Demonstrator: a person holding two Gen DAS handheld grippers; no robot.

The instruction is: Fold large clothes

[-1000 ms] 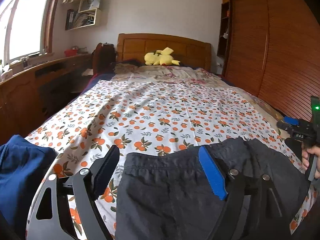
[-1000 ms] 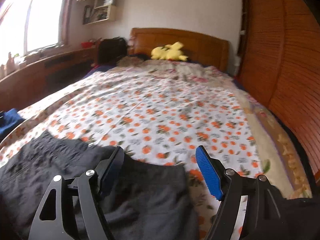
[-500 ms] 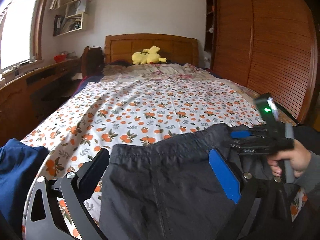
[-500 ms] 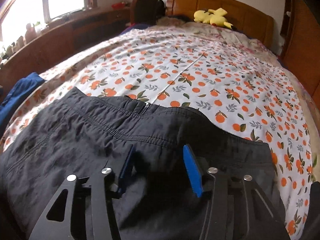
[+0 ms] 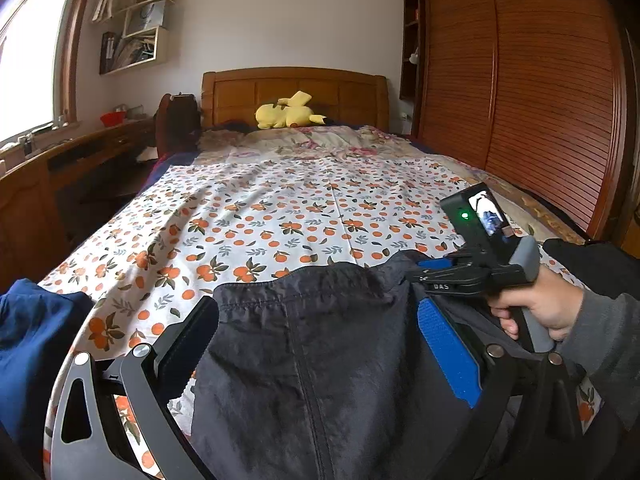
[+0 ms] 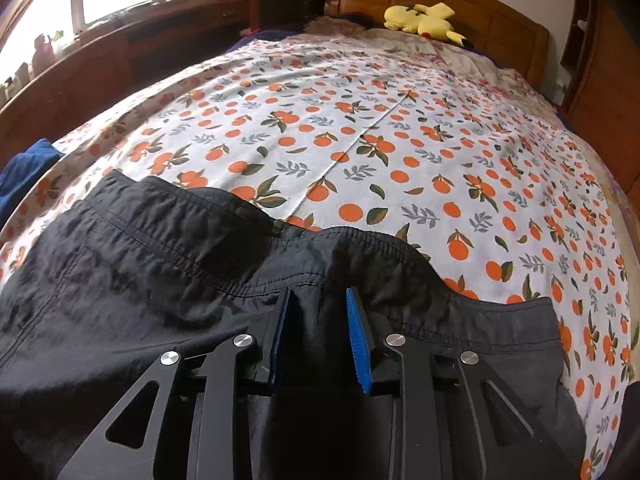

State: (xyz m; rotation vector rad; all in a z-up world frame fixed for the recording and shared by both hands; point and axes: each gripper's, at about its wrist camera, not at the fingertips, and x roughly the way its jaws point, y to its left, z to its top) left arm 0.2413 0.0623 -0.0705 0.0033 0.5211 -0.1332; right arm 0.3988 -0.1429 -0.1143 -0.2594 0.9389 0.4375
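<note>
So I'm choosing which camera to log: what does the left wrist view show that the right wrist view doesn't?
Only the left wrist view shows the right hand holding the right gripper from outside, the wardrobe doors and the wall shelf. Only the right wrist view shows the right gripper's pads narrowed around a fold at the dark trousers waistband. Both show the trousers, the orange-print bedsheet, the yellow plush toy and the blue garment.

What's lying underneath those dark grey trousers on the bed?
The dark grey trousers lie on a white bedsheet printed with oranges, which shows all around their waistband. Whatever sits directly beneath the cloth is covered.
</note>
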